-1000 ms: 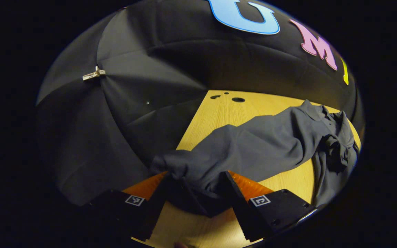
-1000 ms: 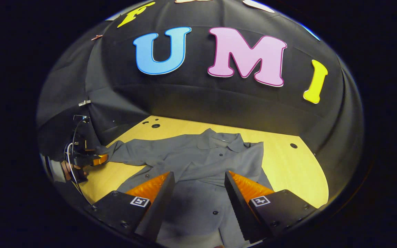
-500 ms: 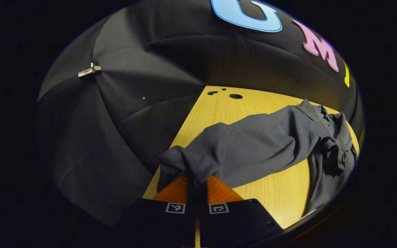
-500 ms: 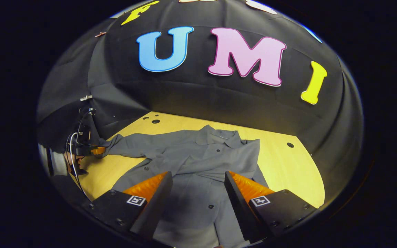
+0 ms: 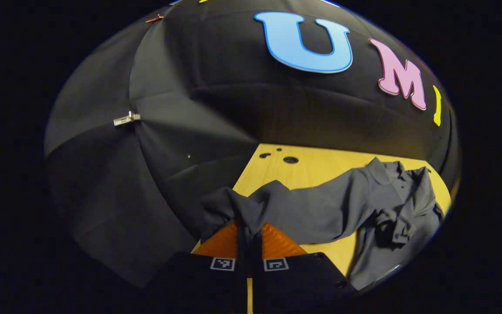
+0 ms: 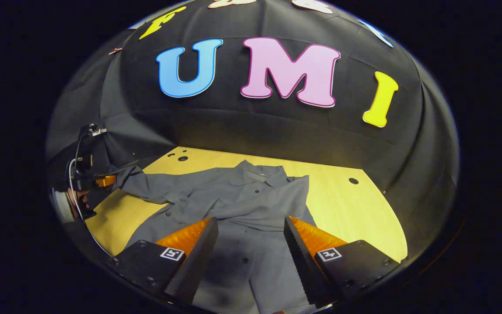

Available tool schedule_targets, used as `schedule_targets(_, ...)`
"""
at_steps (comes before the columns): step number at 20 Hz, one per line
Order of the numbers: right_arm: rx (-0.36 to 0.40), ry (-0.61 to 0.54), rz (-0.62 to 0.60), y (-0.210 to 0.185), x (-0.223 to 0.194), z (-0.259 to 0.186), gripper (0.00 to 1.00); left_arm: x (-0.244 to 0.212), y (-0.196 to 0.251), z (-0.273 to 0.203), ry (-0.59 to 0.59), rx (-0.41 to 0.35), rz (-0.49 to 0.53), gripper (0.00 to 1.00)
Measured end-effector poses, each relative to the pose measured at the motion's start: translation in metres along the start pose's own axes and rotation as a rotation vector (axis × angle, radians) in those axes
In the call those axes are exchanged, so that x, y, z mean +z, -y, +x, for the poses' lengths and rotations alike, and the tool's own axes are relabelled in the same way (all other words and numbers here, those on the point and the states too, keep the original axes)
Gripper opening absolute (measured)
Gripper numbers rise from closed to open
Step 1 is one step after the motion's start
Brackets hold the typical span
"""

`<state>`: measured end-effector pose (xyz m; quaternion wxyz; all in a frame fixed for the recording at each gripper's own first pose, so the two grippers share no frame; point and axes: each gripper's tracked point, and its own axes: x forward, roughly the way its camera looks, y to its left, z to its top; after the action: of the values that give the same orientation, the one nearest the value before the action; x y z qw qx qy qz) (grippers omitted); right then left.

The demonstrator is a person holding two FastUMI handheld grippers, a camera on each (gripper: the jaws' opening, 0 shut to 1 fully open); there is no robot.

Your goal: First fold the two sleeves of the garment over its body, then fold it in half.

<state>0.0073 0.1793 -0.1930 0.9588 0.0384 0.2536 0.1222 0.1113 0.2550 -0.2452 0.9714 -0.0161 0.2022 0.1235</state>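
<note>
- Left gripper, black body with orange ribbed fingers: nearest item in the left gripper view, fingers closed together on the cuff end of the dark grey sleeve, cloth bunched up between and above the fingertips. Seen from the right gripper view, the same gripper sits at the shirt's far left end, held by a hand with cables running up from it, the sleeve cuff raised off the tabletop there.
- Right gripper, same build: fingers spread wide apart, poised above the lower front of the shirt, nothing between them.
- Dark grey button-front collared shirt: lies face-up on the light wooden tabletop, lower hem toward the right gripper, collar away from it. Small dark buttons run down the front. One sleeve is already folded across the chest, forming a creased band just beyond the right gripper's fingertips. The other sleeve stretches out from the shirt's shoulder to the left gripper.
- Light wooden tabletop: bare wood to the right of the shirt, with one round hole; further round holes beyond the stretched sleeve, near the back corner.
- Small pale clip: fastened on the black cloth wall, beyond the left gripper and to its left.
</note>
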Motion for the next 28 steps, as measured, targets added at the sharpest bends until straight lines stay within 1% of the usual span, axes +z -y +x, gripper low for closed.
schedule_targets(3, -0.011, 0.002, 0.011, 0.025, -0.002, -0.003, 0.94, 0.036, 0.03, -0.02, 0.066, -0.021, -0.025, 0.1)
schedule_targets(6, -0.031, 0.006, 0.023, 0.054, -0.005, -0.008, 0.94, 0.064, 0.07, -0.032, 0.119, -0.055, -0.017, 0.09)
schedule_targets(7, -0.041, 0.008, 0.025, 0.064, -0.006, -0.01, 0.94, 0.072, 0.085, -0.037, 0.131, -0.071, -0.006, 0.12)
schedule_targets(8, -0.05, 0.01, 0.031, 0.074, -0.007, -0.012, 0.94, 0.078, 0.102, -0.041, 0.143, -0.09, 0.002, 0.09)
schedule_targets(11, -0.08, 0.013, 0.057, 0.106, -0.013, -0.017, 0.94, 0.096, 0.16, -0.054, 0.168, -0.161, 0.011, 0.09)
schedule_targets(15, -0.125, 0.013, 0.077, 0.145, -0.024, -0.028, 0.94, 0.105, 0.232, -0.072, 0.182, -0.245, 0.045, 0.1)
schedule_targets(21, -0.173, -0.004, 0.097, 0.196, -0.047, -0.043, 0.94, 0.09, 0.329, -0.096, 0.159, -0.356, 0.079, 0.09)
schedule_targets(22, -0.177, -0.006, 0.099, 0.202, -0.05, -0.045, 0.95, 0.085, 0.342, -0.099, 0.152, -0.369, 0.084, 0.09)
schedule_targets(25, -0.179, -0.011, 0.105, 0.219, -0.056, -0.048, 0.96, 0.067, 0.384, -0.112, 0.118, -0.415, 0.094, 0.1)
schedule_targets(28, -0.166, -0.033, 0.101, 0.231, -0.066, -0.049, 0.97, 0.042, 0.417, -0.114, 0.079, -0.44, 0.112, 0.1)
